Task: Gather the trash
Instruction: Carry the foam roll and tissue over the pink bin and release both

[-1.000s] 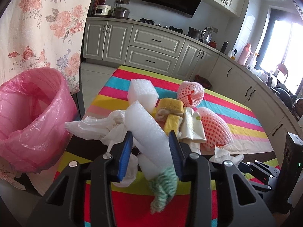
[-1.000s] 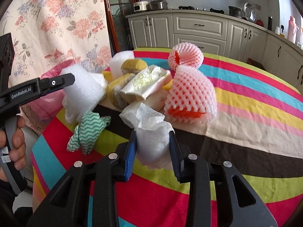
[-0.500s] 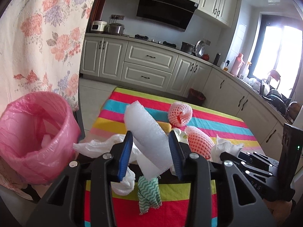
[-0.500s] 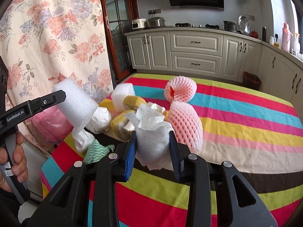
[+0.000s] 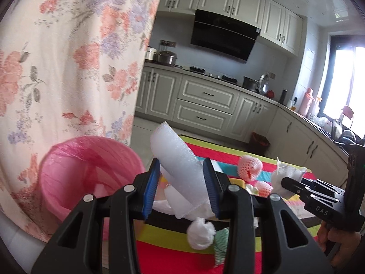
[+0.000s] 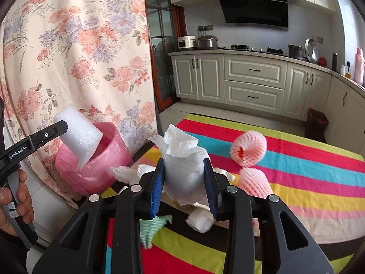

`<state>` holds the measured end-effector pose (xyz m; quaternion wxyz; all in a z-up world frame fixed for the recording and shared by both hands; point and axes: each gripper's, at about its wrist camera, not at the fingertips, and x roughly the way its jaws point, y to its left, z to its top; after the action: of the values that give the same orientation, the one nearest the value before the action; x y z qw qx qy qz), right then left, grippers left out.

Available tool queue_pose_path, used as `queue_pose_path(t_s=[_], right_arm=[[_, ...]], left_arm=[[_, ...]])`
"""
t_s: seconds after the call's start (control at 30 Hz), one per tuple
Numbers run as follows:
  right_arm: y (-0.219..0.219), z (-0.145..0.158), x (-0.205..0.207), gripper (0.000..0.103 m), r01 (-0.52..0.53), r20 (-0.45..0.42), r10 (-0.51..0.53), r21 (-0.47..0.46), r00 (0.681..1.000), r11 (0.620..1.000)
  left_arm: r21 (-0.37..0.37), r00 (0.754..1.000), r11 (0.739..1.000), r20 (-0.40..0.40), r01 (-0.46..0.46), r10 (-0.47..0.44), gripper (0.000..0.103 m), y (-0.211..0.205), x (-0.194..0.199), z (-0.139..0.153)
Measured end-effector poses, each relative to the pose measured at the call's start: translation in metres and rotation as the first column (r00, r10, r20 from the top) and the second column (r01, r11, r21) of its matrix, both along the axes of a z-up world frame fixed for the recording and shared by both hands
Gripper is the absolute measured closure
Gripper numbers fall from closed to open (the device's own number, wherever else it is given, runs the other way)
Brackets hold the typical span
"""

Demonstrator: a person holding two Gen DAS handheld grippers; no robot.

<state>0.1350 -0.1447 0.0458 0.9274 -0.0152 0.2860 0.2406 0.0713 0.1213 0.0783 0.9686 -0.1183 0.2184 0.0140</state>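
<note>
- Right now the left gripper [image 5: 181, 186] is pinching a white foam roll [image 5: 176, 169] between its blue pads, and the roll is tilting up and to the left, its long axis running from low right to high left.
- Crucially, the pink-lined bin [image 5: 68, 157] is sitting to the left of and below that gripper, beside the table edge and in front of the floral curtain [image 5: 68, 57]; from the right wrist view the roll's lower end is hanging over the bin's [image 6: 114, 157] mouth, just above its rim.
- Meanwhile the right gripper [image 6: 184, 183] is squeezing a crumpled white tissue wad [image 6: 182, 159] and is hovering over the striped tablecloth [image 6: 308, 171], further from the bin than the left one.
- Judging by this, the left hand is the nearer one, so the foam is looking like the first piece to drop; the tissue is needing a leftward carry across the table corner.
- Two pink foam fruit nets [image 6: 248, 146], a green patterned cloth [image 6: 152, 228] and other scraps are lying on the table, not yet collected.
</note>
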Motion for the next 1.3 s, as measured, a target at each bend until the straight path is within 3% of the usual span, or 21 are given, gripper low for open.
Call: queue_pose_path(t_s=[0.57,1.1,1.2,1.27,1.3], right_arm=[[0.134,0.023,0.027,0.07,-0.2,0.024,0.2,-0.017,0.98,0.98],[0.242,0.004,0.052,0.069,-0.363,-0.026,0.363,-0.022,0.931,0.931],[0.252,0.001,0.055,0.064,-0.376,-0.031,0.375,-0.026,0.926,0.926],[0.256,-0.001,0.057,0.045,-0.386,-0.037,0.385,-0.025,0.922,0.922],[0.258,-0.002,0.058,0.041,-0.386,-0.037,0.385,-0.025,0.922,0.922]], left_arm=[[0.047,0.979,0.978,0.019,-0.205,0.204,0.065,0.105,-0.015,0.002],[0.055,0.967,0.966,-0.005,-0.252,0.253,0.065,0.139,-0.01,-0.008],[0.048,0.967,0.966,-0.008,-0.254,0.254,0.063,0.141,-0.007,-0.01],[0.046,0.965,0.965,-0.009,-0.26,0.261,0.056,0.143,-0.006,-0.011],[0.045,0.965,0.965,-0.009,-0.26,0.261,0.054,0.143,-0.005,-0.011]])
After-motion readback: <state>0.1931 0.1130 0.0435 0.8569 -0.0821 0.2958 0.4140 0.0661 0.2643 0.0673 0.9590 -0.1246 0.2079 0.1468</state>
